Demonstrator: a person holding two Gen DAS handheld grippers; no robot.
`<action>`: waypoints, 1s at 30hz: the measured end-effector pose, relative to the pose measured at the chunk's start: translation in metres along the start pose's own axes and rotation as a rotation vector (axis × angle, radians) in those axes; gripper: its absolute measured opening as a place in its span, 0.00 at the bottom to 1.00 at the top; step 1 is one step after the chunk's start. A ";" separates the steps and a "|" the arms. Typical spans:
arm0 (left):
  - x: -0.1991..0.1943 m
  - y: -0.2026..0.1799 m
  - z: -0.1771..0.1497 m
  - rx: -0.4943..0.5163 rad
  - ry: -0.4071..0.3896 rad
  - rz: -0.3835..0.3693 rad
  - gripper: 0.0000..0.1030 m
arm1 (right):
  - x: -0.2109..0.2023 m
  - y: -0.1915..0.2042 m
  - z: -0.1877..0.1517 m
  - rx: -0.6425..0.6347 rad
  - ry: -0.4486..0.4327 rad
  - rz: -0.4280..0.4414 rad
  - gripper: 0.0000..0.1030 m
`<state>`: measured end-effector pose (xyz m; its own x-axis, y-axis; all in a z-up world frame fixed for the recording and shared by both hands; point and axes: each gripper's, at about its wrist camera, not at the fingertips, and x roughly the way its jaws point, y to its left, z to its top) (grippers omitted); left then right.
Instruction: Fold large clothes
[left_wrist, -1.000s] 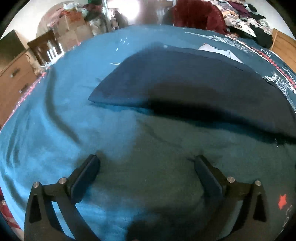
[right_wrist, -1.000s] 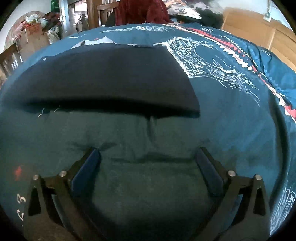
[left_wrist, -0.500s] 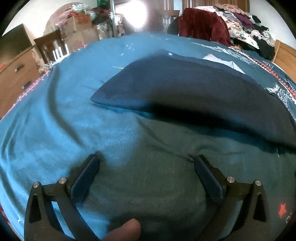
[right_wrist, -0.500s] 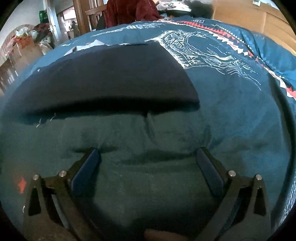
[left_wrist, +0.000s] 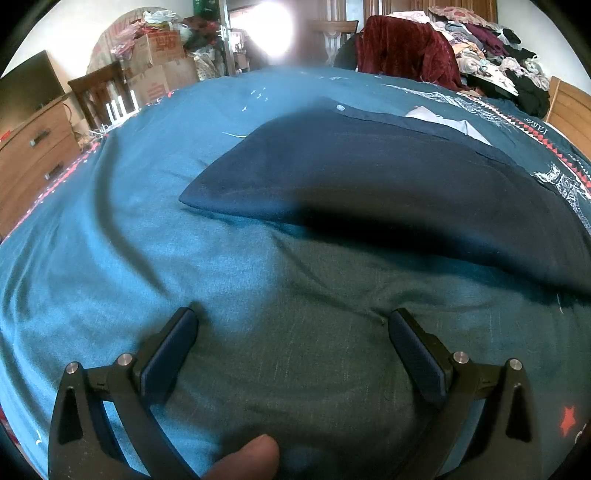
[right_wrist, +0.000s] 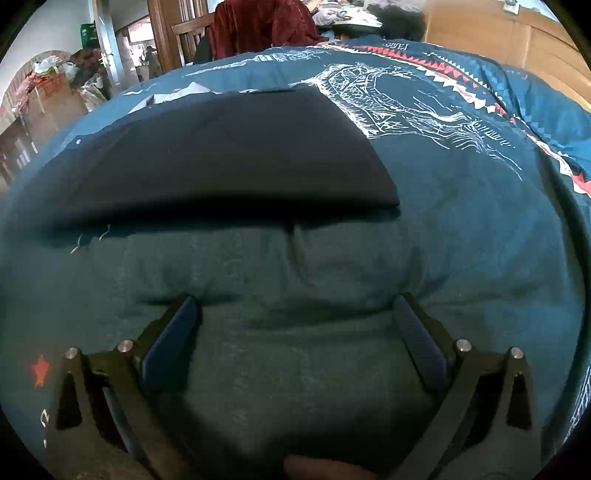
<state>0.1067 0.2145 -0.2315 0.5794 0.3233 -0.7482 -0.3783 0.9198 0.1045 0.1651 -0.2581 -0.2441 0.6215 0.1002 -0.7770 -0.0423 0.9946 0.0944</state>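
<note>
A dark navy garment (left_wrist: 369, 184) lies folded flat on the teal bedspread (left_wrist: 129, 229); it also shows in the right wrist view (right_wrist: 229, 155). A pale lining or label (left_wrist: 447, 123) peeks out at its far edge. My left gripper (left_wrist: 291, 325) is open and empty, low over the bedspread just short of the garment's near fold. My right gripper (right_wrist: 295, 310) is open and empty too, near the garment's right near corner (right_wrist: 391, 199). A fingertip shows at the bottom of each view.
The bedspread has a white print and red-white border (right_wrist: 424, 96) on the right. A wooden dresser (left_wrist: 33, 155), a chair (left_wrist: 103, 96) and cardboard boxes (left_wrist: 159, 62) stand at the left. A red cloth over a chair (left_wrist: 402, 51) and piled clothes (left_wrist: 491, 44) lie beyond the bed.
Both grippers have pulled back and tilted up slightly, so the garment sits a little farther off and more of the room shows. Both stay open. A fingertip has come into view.
</note>
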 end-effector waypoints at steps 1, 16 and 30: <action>0.000 0.000 0.000 0.000 0.000 0.000 1.00 | 0.000 0.000 0.000 0.000 0.000 0.000 1.00; 0.001 0.000 0.001 0.003 0.001 0.003 1.00 | 0.000 0.001 0.000 0.002 -0.003 0.007 1.00; 0.001 0.001 0.001 0.005 0.002 0.003 1.00 | 0.001 0.000 0.000 0.003 -0.003 0.011 1.00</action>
<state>0.1082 0.2158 -0.2316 0.5765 0.3258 -0.7493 -0.3767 0.9198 0.1101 0.1656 -0.2576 -0.2447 0.6236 0.1106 -0.7738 -0.0468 0.9934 0.1043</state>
